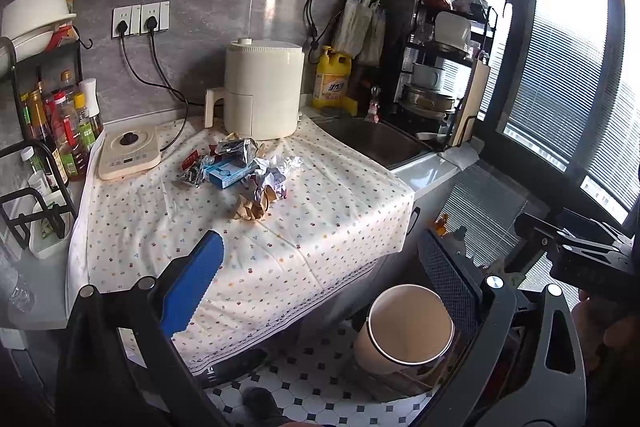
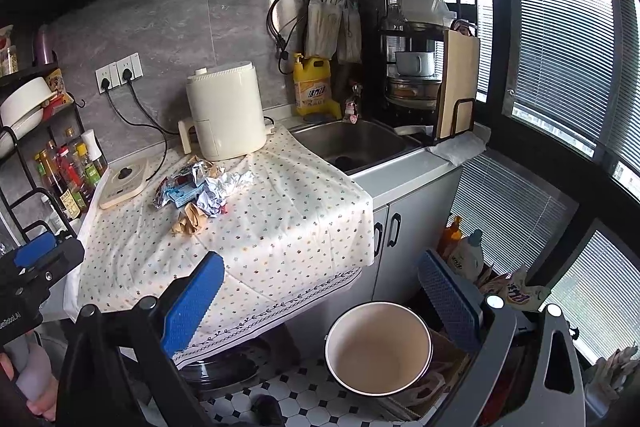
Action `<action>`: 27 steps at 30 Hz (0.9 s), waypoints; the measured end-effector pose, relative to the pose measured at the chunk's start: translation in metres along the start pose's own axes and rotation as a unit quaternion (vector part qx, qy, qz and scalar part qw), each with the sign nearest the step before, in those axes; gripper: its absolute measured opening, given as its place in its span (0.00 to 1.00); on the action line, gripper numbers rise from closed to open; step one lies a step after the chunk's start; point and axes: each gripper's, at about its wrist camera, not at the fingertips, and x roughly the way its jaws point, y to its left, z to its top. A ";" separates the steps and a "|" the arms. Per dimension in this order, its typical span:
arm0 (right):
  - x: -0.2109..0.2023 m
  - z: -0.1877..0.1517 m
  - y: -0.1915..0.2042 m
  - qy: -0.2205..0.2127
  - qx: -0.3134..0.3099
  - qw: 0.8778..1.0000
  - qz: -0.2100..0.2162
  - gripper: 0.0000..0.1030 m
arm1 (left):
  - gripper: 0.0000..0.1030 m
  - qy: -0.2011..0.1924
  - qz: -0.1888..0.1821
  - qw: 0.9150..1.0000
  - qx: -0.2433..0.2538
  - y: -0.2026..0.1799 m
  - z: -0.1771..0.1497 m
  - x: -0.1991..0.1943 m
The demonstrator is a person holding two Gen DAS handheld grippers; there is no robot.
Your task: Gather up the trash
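A heap of trash [image 1: 236, 171] lies on the dotted cloth in front of the air fryer: foil wrappers, a blue box [image 1: 228, 173], crumpled white paper and brown paper [image 1: 252, 207]. The same trash heap [image 2: 200, 193] shows in the right wrist view. A beige bin [image 1: 404, 329] stands empty on the tiled floor below the counter edge, and the bin [image 2: 378, 347] sits between the right fingers in that view. My left gripper [image 1: 320, 287] is open and holds nothing, short of the trash. My right gripper [image 2: 320, 299] is open too, above the bin.
A cream air fryer [image 1: 262, 89] and an induction cooker [image 1: 128, 153] stand behind the trash. Sauce bottles [image 1: 64, 131] fill a rack at the left. The sink [image 2: 356, 143], yellow detergent jug [image 2: 314, 87] and dish rack [image 2: 432, 59] are at the right. Bottles [image 2: 464, 251] stand by the window.
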 end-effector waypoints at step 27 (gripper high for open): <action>0.073 0.013 0.031 0.047 0.003 0.998 0.030 0.92 | 0.94 0.020 0.006 1.000 -0.021 0.043 0.012 0.043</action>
